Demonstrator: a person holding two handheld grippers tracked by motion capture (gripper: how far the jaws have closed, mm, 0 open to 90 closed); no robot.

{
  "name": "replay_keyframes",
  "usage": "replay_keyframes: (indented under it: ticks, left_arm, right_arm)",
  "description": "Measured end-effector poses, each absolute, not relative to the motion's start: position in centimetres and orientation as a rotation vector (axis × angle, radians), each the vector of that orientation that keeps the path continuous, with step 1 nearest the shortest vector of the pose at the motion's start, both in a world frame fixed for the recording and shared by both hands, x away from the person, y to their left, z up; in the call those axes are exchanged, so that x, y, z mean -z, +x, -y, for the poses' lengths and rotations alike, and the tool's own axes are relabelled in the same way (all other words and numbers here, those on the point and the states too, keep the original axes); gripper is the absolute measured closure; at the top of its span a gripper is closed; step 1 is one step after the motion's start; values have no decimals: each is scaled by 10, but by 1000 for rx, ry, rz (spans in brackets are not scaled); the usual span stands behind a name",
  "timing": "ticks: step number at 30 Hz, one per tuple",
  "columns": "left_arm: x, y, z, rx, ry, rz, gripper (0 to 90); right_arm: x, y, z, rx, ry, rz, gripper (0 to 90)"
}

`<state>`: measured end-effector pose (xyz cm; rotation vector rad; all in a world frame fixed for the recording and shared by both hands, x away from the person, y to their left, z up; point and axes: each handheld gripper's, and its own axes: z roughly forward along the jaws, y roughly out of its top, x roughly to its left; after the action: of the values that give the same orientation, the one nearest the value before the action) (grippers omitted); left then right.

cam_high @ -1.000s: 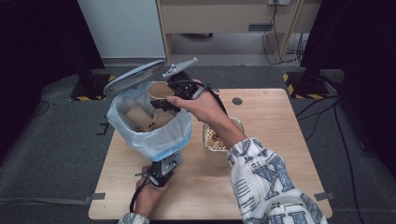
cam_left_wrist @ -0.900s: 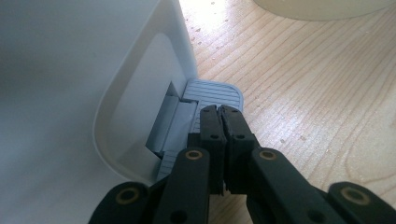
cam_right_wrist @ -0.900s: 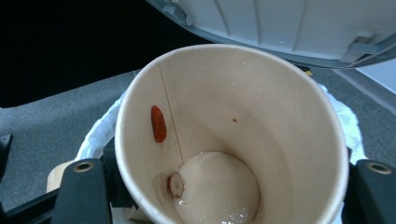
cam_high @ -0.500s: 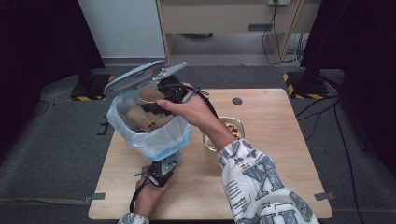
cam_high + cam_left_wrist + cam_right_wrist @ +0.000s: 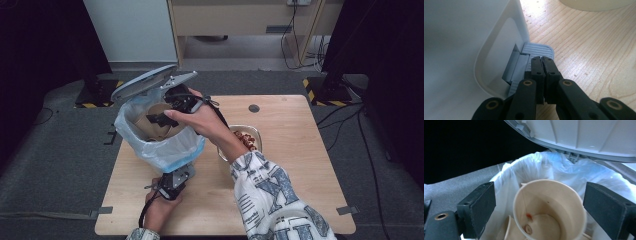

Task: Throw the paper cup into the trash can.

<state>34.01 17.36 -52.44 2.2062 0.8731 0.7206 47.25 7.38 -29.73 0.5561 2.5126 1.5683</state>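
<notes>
step: dropping paper cup (image 5: 549, 210) into bin (image 5: 160, 145) | your right gripper (image 5: 539, 212) jaws just opened, cup free | left gripper (image 5: 543, 65) shut, pressing pedal (image 5: 537, 50) | next: withdraw right, release pedal

Your right tool (image 5: 536, 212) hangs over the bin's mouth: raised lid (image 5: 584, 135) just above, cups (image 5: 549, 212) crowding below

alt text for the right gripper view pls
A paper cup sits between the right gripper's open jaws, which have just been opening, over a bin bag. The raised lid hangs above.
</notes>
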Motion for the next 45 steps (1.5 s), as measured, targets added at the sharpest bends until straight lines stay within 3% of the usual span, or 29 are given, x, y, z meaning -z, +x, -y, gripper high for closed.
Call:
replay_keyframes:
  ticks: [45]
  left_arm:
    - [524, 340, -174, -723, 2206, -872, 873]
  right_arm:
    - [292, 486, 24, -1528, 713, -2389, 84]
